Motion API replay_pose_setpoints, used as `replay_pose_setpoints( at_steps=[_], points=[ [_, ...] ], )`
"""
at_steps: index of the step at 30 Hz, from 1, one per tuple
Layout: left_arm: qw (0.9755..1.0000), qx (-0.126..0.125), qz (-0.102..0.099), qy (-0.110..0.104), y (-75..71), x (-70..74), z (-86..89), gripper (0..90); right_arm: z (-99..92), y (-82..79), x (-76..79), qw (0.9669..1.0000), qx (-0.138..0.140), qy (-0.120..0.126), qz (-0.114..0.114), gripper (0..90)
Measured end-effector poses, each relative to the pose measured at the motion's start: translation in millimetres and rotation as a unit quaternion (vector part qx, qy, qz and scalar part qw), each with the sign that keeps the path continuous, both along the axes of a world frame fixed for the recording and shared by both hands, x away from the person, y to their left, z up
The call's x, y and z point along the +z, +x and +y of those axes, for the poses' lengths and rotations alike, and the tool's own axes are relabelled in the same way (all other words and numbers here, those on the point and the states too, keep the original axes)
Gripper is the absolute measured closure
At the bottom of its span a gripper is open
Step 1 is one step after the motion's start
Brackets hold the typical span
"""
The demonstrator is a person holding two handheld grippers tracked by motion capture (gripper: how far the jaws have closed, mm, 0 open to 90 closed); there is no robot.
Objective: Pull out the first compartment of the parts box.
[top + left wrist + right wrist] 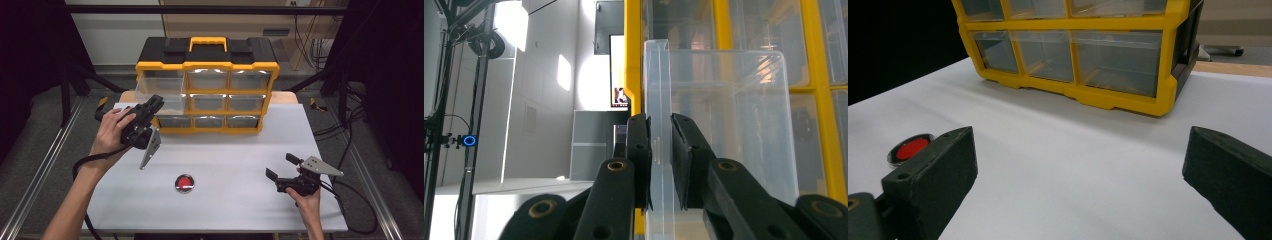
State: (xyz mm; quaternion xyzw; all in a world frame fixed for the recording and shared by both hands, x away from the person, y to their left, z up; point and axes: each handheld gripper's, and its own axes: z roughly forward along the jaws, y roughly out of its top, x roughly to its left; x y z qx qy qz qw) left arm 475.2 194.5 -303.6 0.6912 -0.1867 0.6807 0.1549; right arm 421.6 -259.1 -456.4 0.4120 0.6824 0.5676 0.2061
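Observation:
A yellow and black drawer cabinet (226,65) with clear drawers stands at the back of the white table. Its top-left clear drawer (159,86) sticks out toward me. My left gripper (155,102) is at that drawer's front. In the left gripper view the jaws of the left gripper (660,145) are pressed onto the thin clear handle tab of the drawer (734,115). My right gripper (280,167) rests low over the table at the right, wide open with nothing between its jaws (1078,165). A small round tin with a red lid (184,183) (910,148) lies on the table.
The white tabletop (235,155) lies between the cabinet (1068,24) and the front edge. Metal rails run along both sides of the table. Cables trail from both grippers over the table's edges.

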Motion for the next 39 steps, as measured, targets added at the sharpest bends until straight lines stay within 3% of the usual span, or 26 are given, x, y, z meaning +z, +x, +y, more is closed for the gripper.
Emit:
replay_pose_setpoints(
  at_steps=[8, 13, 17, 20, 23, 25, 28, 31, 32, 35, 37, 39],
  points=[
    [1.0000, 0.001, 0.007, -0.001, -1.4, -0.8, -0.4, 77.8, -0.1, -0.1, 0.1, 1.0000, 0.001, 0.000, 0.001, 1.9],
    [0.9995, 0.006, 0.028, -0.010, -1.9, 4.2, -1.3, 76.8, 0.0, -0.1, 0.2, 1.0000, 0.001, 0.001, 0.002, 1.9],
    [0.9982, 0.010, 0.052, -0.029, -2.6, 7.7, -0.6, 75.6, -0.2, -0.3, 0.3, 1.0000, 0.000, 0.001, 0.002, 1.9],
    [0.9953, 0.010, 0.076, -0.060, -3.2, 10.9, 1.3, 72.2, -0.3, -0.3, 0.3, 1.0000, 0.000, 0.001, 0.002, 1.9],
    [0.9884, 0.008, 0.112, -0.102, -3.5, 14.6, 3.1, 67.1, 0.0, -0.3, 0.3, 1.0000, 0.001, 0.002, 0.003, 1.9],
    [0.9813, 0.005, 0.138, -0.134, -3.9, 17.2, 4.9, 64.4, 0.0, -0.1, 0.1, 1.0000, 0.001, 0.001, 0.004, 1.9],
    [0.9644, -0.001, 0.186, -0.188, -3.6, 20.7, 8.9, 58.2, 0.0, -0.2, 0.2, 1.0000, 0.001, 0.002, 0.004, 1.9],
    [0.9419, -0.006, 0.232, -0.243, -2.1, 21.8, 13.0, 52.0, 0.0, -0.2, 0.2, 1.0000, 0.001, 0.002, 0.004, 1.8],
    [0.9357, -0.008, 0.241, -0.257, -1.7, 22.2, 14.5, 50.6, 0.0, -0.2, 0.2, 1.0000, 0.001, 0.002, 0.004, 1.8],
    [0.9132, -0.008, 0.275, -0.300, -1.3, 22.9, 19.0, 45.0, 0.0, -0.1, 0.1, 1.0000, 0.001, 0.002, 0.004, 1.8],
    [0.9013, -0.005, 0.290, -0.322, -1.6, 23.3, 21.2, 41.7, 0.0, 0.0, 0.1, 1.0000, 0.001, 0.001, 0.004, 1.8],
    [0.8877, -0.001, 0.304, -0.346, -2.1, 23.5, 23.6, 38.6, 0.1, -0.1, 0.0, 1.0000, 0.001, 0.001, 0.005, 1.8]
  ],
)
